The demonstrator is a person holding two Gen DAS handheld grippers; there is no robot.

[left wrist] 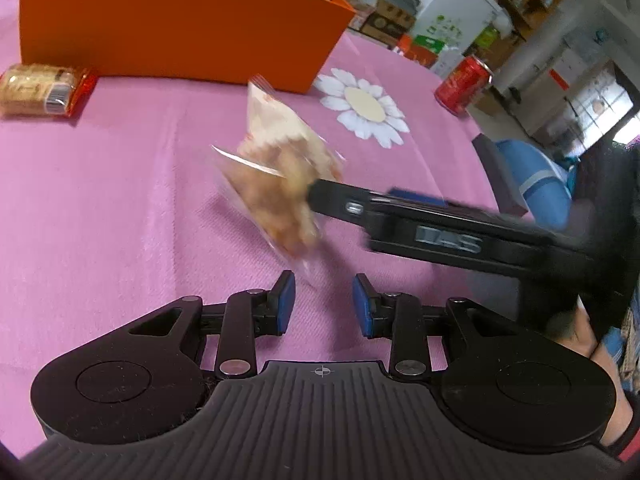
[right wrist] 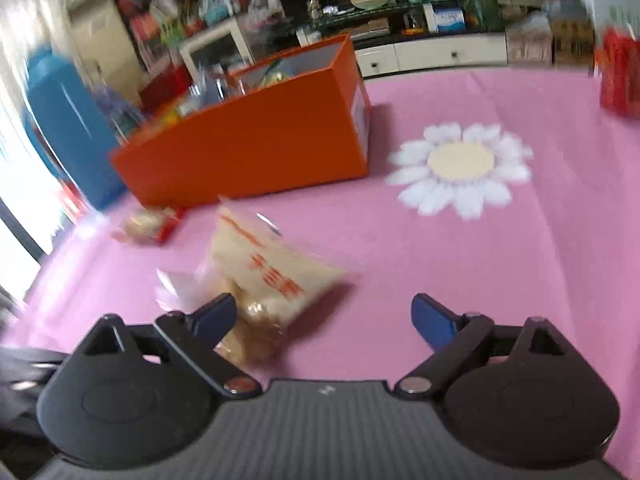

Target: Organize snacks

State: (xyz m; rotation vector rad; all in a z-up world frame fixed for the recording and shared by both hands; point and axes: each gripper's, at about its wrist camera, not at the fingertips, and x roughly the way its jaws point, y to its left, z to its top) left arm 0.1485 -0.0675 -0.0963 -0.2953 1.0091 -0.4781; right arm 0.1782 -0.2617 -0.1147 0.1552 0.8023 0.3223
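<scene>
Snack bag [right wrist: 272,276] blurred, edge behind right gripper [right wrist: 324,320], jaws wide, left gripper [left wrist: 322,304] jaws seemingly slightly apart

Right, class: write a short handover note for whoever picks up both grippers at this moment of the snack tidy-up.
Left gripper: pads slightly apart, nothing between them.
Right gripper: wide open, one finger against the clear snack bag, no grip.
Things: the bag lies on the pink cloth in front of the orange box. A wrapped cracker pack lies by the box's front. A red can stands near the table edge.
Done: the box already holds some snacks.
Left: probably the bag, cracker pack and perhaps the can.
</scene>
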